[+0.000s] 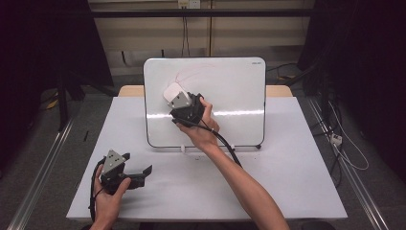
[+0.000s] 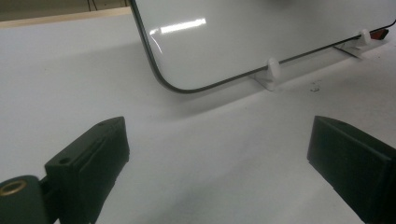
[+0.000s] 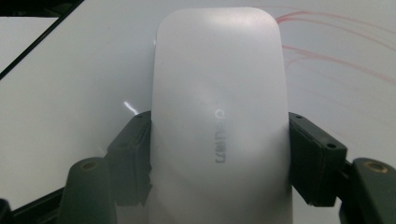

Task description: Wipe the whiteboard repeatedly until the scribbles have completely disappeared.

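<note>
**Eraser held flat to the board, red marks up and to its right**

On the table a whiteboard is propped upright on small white feet. Faint red lines are seen near its top, left of centre. The right tool is clamped on a white eraser, whose long axis runs out from between the jaws and up the board face. In the right gripper view the eraser is seen pressed between both jaws, and the red lines lie beyond its tip, up and to its right. A stroke in that direction is judged to be called for. The left tool is held low over the table, well apart from the board, its jaws spread with nothing between them.
</note>
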The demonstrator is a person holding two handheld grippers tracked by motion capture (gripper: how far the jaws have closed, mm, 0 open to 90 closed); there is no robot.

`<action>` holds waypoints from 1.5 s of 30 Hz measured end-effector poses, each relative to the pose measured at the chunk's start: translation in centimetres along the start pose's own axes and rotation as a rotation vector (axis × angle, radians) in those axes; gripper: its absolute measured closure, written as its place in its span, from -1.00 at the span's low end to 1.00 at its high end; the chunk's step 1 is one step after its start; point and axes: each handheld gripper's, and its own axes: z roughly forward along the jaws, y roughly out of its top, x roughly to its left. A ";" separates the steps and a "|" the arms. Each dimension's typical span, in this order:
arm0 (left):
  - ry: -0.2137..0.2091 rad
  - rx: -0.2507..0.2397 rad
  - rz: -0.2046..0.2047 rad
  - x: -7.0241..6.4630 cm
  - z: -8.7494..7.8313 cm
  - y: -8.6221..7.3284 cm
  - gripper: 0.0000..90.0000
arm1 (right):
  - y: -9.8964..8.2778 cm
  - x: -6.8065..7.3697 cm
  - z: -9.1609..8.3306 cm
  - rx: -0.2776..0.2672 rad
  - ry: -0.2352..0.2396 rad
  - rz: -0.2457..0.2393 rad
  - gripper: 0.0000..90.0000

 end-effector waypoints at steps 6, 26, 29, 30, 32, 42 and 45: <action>0.000 0.001 0.001 0.0 -0.1 0.0 -0.88 | 0.4 -0.7 0.0 -0.004 -0.003 0.022 -0.31; 0.016 -0.002 -0.006 0.1 -0.4 -0.2 -0.88 | -1.0 -11.3 -1.6 0.024 -0.168 0.271 -0.31; 0.016 -0.001 -0.007 0.1 -0.3 -0.2 -0.88 | -2.5 -13.5 -2.5 0.037 -0.205 0.319 -0.31; 0.016 0.000 -0.007 0.1 -0.3 -0.2 -0.88 | -3.1 -14.2 -2.9 0.040 -0.218 0.339 -0.31; 0.017 0.003 -0.007 0.1 -0.3 -0.2 -0.88 | -4.2 -15.4 -3.6 0.043 -0.236 0.377 -0.31; 0.011 0.003 -0.001 0.0 0.0 0.0 -0.88 | -4.6 -14.9 -3.8 0.048 -0.258 0.411 -0.31; 0.013 0.005 -0.006 0.1 0.0 0.0 -0.88 | -3.9 -13.7 -3.4 0.045 -0.239 0.380 -0.31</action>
